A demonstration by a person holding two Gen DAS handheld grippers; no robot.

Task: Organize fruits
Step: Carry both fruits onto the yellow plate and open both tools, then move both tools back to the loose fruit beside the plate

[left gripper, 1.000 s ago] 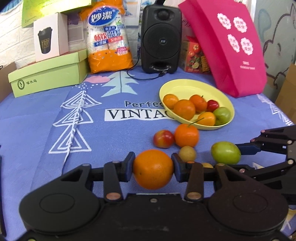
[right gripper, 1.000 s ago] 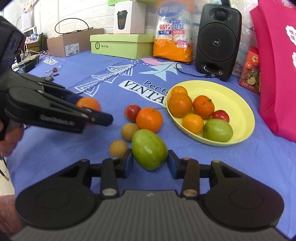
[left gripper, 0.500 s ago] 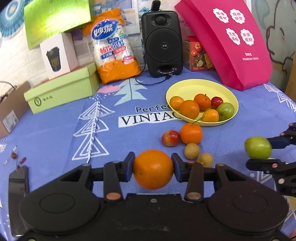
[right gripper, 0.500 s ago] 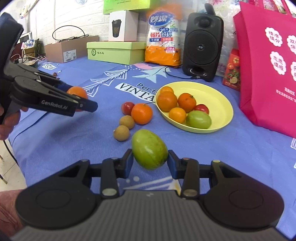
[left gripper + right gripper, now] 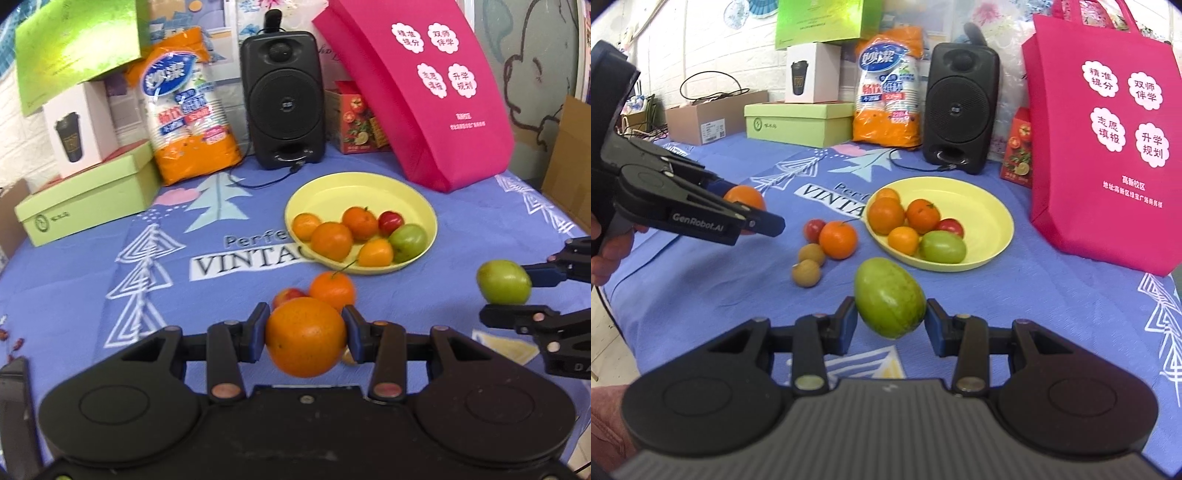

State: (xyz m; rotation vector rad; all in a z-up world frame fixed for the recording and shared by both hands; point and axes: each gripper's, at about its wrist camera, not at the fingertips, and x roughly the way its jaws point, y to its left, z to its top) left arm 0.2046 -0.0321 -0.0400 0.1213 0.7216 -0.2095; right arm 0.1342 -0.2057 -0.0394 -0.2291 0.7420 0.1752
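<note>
left gripper (image 5: 306,334) clamped on large orange (image 5: 305,337), right gripper (image 5: 889,320) clamped on green fruit (image 5: 889,297), both held clear of blue tablecloth (image 5: 701,295); yellow plate (image 5: 990,221) of fruit at 12 o'clock.

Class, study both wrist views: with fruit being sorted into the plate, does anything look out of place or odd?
Four fruits lie loose on the blue tablecloth beside the yellow plate: an orange tangerine, a small red fruit and two brown longans. Nothing looks spilled or damaged.

loose fruit (image 5: 837,239) fronts the plate (image 5: 993,214) – its far half bare.
</note>
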